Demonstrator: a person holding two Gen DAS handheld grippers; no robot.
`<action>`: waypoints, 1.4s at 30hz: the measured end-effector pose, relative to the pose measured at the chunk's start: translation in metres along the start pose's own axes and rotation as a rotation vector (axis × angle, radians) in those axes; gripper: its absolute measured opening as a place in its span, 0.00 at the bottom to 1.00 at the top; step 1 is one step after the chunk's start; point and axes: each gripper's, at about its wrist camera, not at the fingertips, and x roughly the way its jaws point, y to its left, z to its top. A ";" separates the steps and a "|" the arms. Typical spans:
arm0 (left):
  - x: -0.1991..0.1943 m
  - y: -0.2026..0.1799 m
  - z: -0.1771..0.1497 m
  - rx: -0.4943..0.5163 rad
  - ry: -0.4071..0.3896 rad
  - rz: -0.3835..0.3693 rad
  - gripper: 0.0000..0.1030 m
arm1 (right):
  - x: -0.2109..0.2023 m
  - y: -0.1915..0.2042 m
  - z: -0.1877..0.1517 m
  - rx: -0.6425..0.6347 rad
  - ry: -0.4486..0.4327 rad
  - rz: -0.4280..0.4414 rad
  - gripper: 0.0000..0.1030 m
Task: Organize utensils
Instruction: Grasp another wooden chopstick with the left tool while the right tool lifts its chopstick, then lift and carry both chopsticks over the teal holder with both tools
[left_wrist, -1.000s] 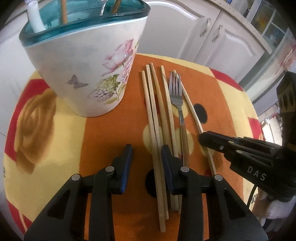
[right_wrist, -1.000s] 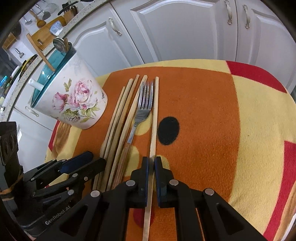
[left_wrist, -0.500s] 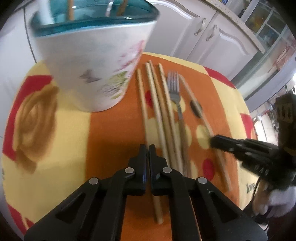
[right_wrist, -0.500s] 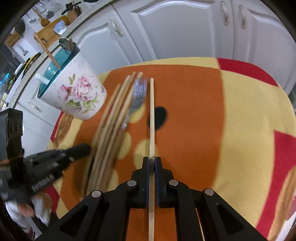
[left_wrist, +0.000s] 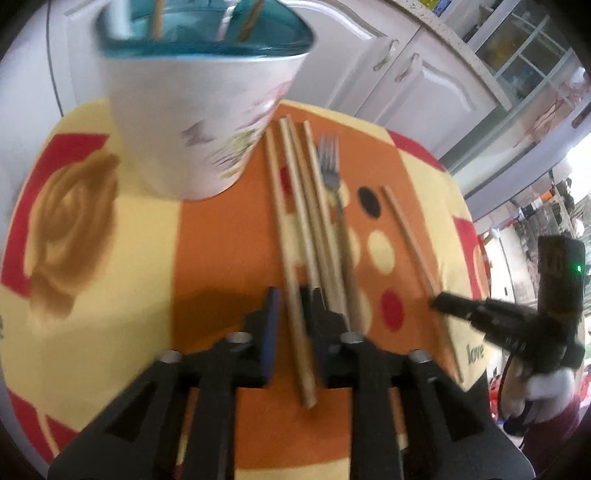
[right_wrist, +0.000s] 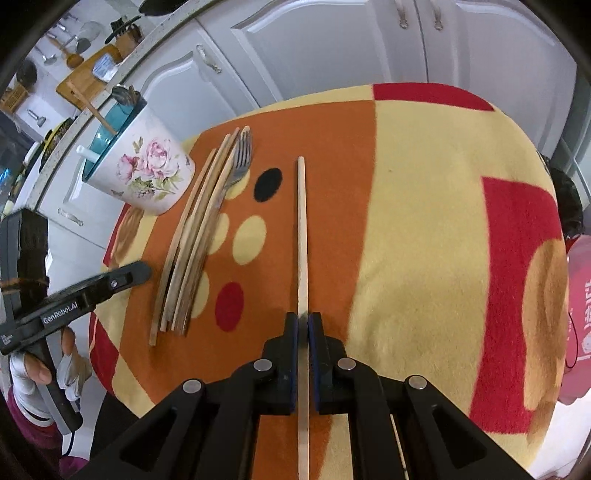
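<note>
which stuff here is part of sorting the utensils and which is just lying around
Part of the job:
- chopstick clamped in the right gripper
- chopstick bundle
- fork
- floral utensil holder
- left gripper, opening around one chopstick

Just there:
- patterned cloth
- white cabinets
- cutting board

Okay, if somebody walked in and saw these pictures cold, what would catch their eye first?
Probably the white flowered utensil pot with a teal rim, standing at the far left of the orange, yellow and red patterned cloth. Beside it lie a bundle of wooden chopsticks and a metal fork. Nearest the camera, the right claw is shut on a single wooden chopstick set apart from the bundle.
</note>
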 end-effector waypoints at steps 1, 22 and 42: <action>0.004 -0.004 0.003 0.002 -0.005 0.005 0.30 | 0.002 0.000 0.001 -0.001 0.002 -0.013 0.05; -0.019 0.022 -0.049 0.159 0.140 0.068 0.00 | -0.007 0.002 -0.027 -0.012 0.065 0.055 0.05; 0.010 0.000 -0.015 0.105 0.058 0.098 0.05 | -0.012 0.012 0.017 0.036 -0.025 0.065 0.30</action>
